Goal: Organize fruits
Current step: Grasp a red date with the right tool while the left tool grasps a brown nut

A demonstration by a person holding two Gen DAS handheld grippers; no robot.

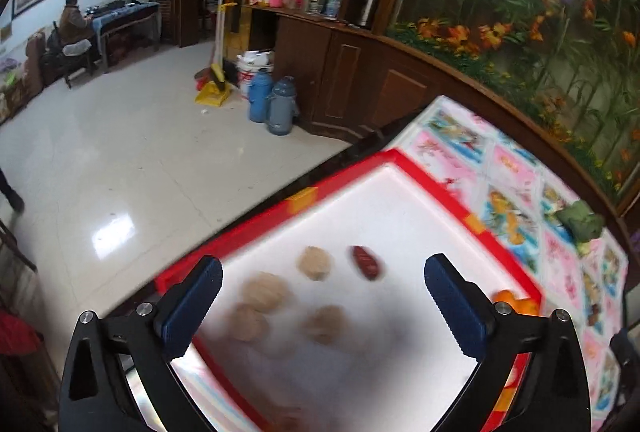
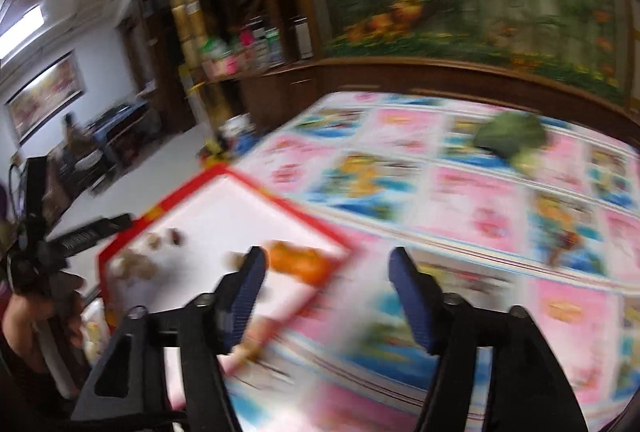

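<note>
Orange fruit (image 1: 516,303) half hidden behind left gripper (image 1: 324,294) fingers.

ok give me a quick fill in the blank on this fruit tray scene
The white tray has a ____ rim.
Inside it lie four walnuts and one dark red ____.
The oranges sit in a ____ of the tray.
The left gripper has its fingers ____.

Missing: red; date; corner; open

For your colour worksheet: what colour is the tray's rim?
Red, with orange patches; the tray rim shows best in the left wrist view.
</note>
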